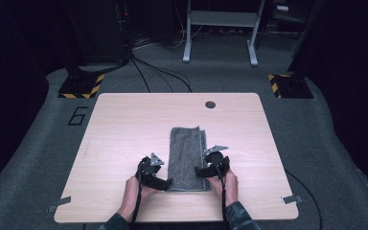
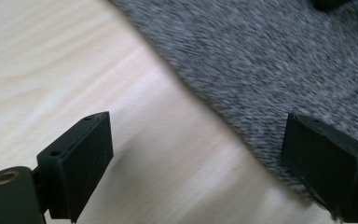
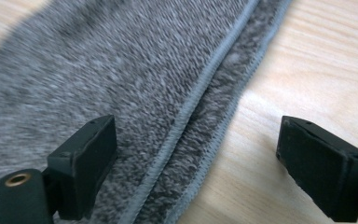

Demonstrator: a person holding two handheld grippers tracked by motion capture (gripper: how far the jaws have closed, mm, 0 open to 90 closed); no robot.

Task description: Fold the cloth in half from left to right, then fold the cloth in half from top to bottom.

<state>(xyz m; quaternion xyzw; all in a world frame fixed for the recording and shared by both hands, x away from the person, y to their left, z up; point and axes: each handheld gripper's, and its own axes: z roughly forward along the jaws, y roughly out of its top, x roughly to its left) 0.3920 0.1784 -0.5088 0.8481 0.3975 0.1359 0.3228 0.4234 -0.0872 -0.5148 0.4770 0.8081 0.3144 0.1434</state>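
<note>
Lying between both grippers [image 1: 169,183] [image 1: 197,171]: folded towel [image 1: 187,158].

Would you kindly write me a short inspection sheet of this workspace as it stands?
Surface: pale wooden table, round hole near the far edge.
Job's things: grey towel, folded into a long strip, lying flat mid-table.
Clutter: nothing seen.
Grippers: left gripper open at the towel's near left corner; right gripper open, straddling its right hemmed edge.
Cables: one trails from each gripper toward the person; black cables cross the floor beyond.
Surroundings: grey carpet, striped stand bases, a metal frame.
</note>
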